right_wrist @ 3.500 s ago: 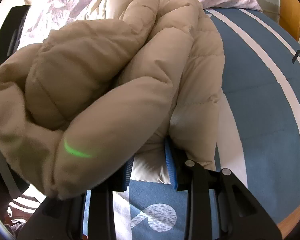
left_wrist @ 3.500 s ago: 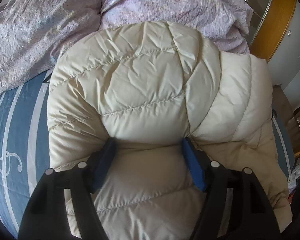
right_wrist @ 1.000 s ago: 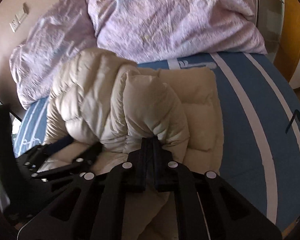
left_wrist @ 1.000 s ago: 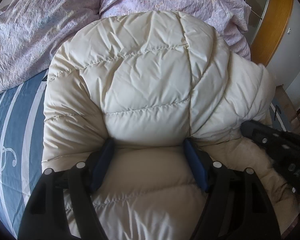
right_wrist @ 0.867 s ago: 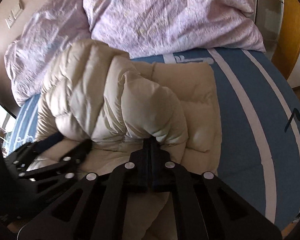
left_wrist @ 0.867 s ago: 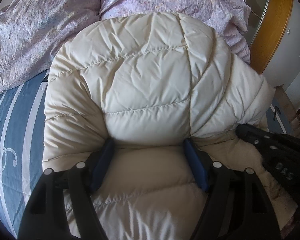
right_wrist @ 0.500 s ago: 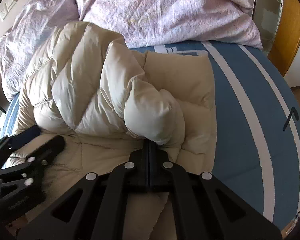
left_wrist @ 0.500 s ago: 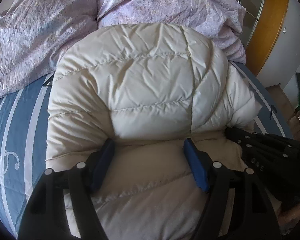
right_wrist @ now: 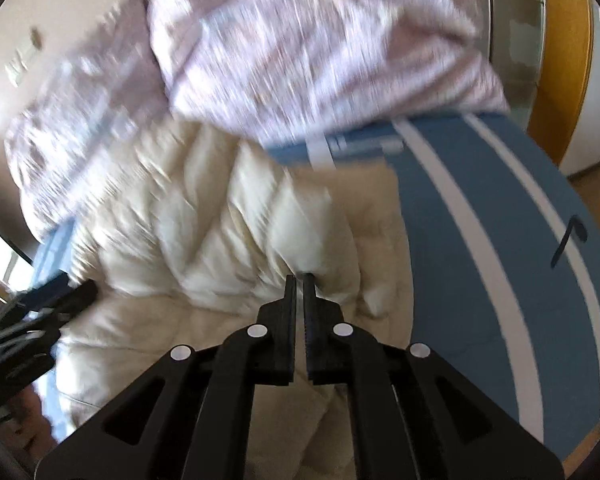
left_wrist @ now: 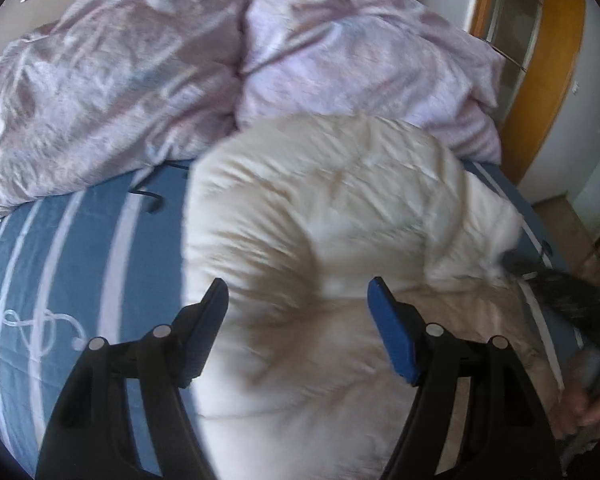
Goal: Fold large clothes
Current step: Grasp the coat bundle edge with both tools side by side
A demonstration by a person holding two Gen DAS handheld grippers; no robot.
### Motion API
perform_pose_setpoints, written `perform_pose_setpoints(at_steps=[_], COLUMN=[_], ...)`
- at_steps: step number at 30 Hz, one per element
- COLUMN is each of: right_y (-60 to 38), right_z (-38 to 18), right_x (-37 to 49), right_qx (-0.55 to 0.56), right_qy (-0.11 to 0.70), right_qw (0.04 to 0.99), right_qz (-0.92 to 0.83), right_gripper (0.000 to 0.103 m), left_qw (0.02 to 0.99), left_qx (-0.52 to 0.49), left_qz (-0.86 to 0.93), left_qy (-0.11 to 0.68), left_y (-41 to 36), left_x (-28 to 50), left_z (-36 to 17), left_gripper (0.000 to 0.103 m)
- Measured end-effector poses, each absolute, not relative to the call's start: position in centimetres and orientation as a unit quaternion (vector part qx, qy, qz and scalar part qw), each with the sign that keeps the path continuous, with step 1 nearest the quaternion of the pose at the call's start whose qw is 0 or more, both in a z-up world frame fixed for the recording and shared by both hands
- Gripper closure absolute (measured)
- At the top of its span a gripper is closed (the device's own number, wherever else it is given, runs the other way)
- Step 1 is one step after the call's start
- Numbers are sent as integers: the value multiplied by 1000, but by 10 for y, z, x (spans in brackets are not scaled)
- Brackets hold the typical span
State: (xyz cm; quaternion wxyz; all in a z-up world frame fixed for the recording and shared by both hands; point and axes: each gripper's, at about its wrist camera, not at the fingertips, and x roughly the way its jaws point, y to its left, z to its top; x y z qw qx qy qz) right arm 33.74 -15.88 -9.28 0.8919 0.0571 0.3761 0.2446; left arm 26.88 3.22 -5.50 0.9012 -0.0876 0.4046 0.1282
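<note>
A cream quilted puffer jacket [left_wrist: 332, 216] lies folded in a bulky heap on the blue striped bed; it also shows in the right wrist view [right_wrist: 228, 240]. My left gripper [left_wrist: 298, 300] is open, its blue pads spread wide above the jacket's near fold and holding nothing. My right gripper [right_wrist: 299, 280] has its jaws nearly closed with a thin gap, tips at the edge of a jacket fold; the blur hides whether fabric is pinched. The left gripper shows at the left edge of the right wrist view [right_wrist: 40, 304].
Two lilac pillows [left_wrist: 180, 64] lie at the head of the bed behind the jacket. The blue sheet with white stripes [right_wrist: 500, 240] lies bare to the right of the jacket. An orange wooden wardrobe [left_wrist: 540, 60] stands at the far right.
Both grippers have pulled back from the jacket. The left gripper's pads, earlier pressed into the fold, now stand free of it. The right gripper's jaws show a thin gap. Both views are motion-blurred.
</note>
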Motion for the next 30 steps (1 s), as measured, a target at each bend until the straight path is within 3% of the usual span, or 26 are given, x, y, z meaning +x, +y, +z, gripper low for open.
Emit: perform_pose_setpoints(at_steps=[2, 4, 5, 6, 11, 15, 30], right_y=[-153, -139, -134, -125, -99, -101, -120], right_z=[-74, -65, -64, -64, -80, -111, -138], right_x=[331, 328, 327, 327, 336, 349, 362], right_qx=[66, 55, 49, 38, -6, -45, -28], right_qy=[355, 350, 349, 348, 361, 380, 362], right_qw=[892, 891, 891, 893, 896, 900, 912], right_qz=[271, 285, 286, 283, 257, 206, 193], right_gripper=[97, 79, 61, 55, 56, 64, 64], left_qw=[898, 894, 893, 892, 884, 886, 889], left_qx=[-92, -98, -100, -97, -81, -79, -71], left_qz=[142, 152, 154, 155, 149, 139, 130], left_qy=[406, 409, 411, 413, 435, 435, 434], left_y=[44, 55, 57, 58, 52, 43, 36], left_x=[269, 272, 273, 275, 287, 292, 310], left_z=[-55, -57, -58, -60, -79, -88, -106], left_gripper=[31, 31, 31, 31, 30, 27, 9])
